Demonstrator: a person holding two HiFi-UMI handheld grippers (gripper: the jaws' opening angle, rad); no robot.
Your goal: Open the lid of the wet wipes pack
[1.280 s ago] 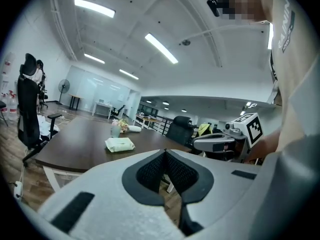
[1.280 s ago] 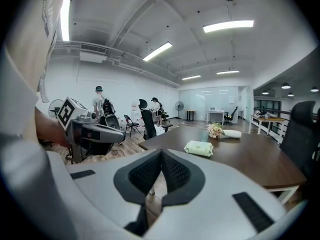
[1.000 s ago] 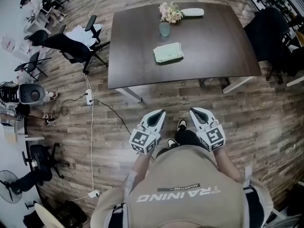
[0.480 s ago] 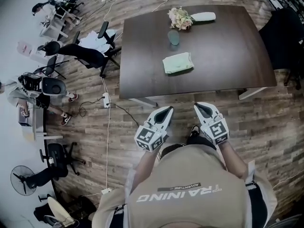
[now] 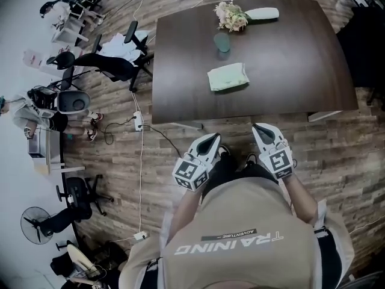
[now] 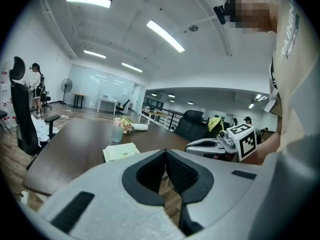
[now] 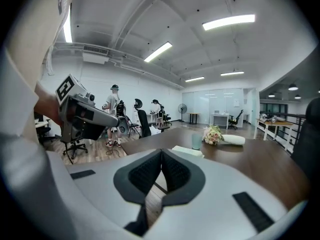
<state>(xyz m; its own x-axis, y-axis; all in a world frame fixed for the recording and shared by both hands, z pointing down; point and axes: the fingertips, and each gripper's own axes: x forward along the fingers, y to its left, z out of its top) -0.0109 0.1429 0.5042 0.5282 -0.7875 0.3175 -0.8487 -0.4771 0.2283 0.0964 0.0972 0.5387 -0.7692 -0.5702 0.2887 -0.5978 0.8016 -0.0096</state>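
Note:
A pale green wet wipes pack (image 5: 228, 77) lies flat on the dark brown table (image 5: 180, 95), with its lid down; it also shows in the left gripper view (image 6: 120, 152) and the right gripper view (image 7: 187, 151). Both grippers hang in front of the table's near edge, well short of the pack. My left gripper (image 5: 213, 138) is shut with nothing in it, its jaws meeting at the tip (image 6: 165, 151). To its right, my right gripper (image 5: 258, 127) is also shut and empty (image 7: 161, 151).
Behind the pack stand a glass vase (image 5: 222, 42), a flower bunch (image 5: 230, 15) and a white roll (image 5: 262, 14). Office chairs (image 5: 114, 65) crowd the table's left side. A power strip and cable (image 5: 139, 122) lie on the wooden floor. People sit at the far left.
The person has stepped toward the table, which now sits nearer in the head view. Both grippers, still shut, have come up close to its front edge.

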